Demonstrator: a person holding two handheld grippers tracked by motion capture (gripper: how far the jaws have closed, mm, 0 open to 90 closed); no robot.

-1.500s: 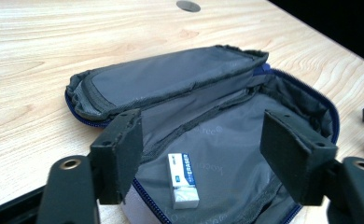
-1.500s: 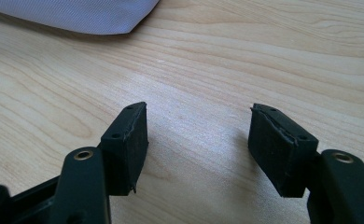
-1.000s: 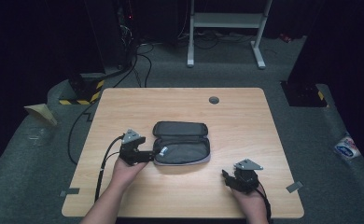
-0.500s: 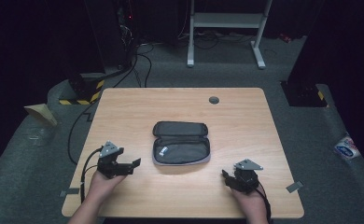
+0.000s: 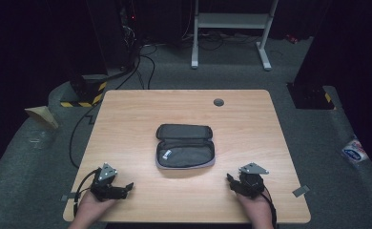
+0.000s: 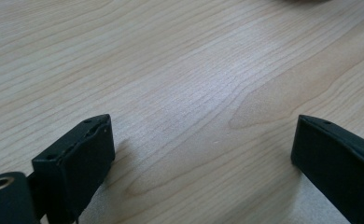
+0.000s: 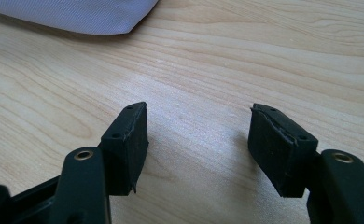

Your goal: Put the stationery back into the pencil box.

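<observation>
An open grey zip pouch (image 5: 185,145) lies flat in the middle of the wooden table (image 5: 127,119), its lid folded back toward the far side. My left gripper (image 5: 126,187) rests near the front left corner, well apart from the pouch. Its jaws have just been opening and stand wide, with bare wood between them (image 6: 203,154). My right gripper (image 5: 230,180) sits near the front right, open and holding nothing (image 7: 199,140). A corner of the pouch (image 7: 77,14) lies just beyond its fingertips.
A dark round grommet (image 5: 218,102) is set in the far side of the tabletop. Beyond the table, cables (image 5: 141,62) run over the grey floor beside a white stand (image 5: 232,28). A yellow-and-black striped block (image 5: 91,95) lies off the far left corner.
My left hand drew back from the pouch's left end toward the front left corner of the table. The right gripper and the pouch stayed put.
</observation>
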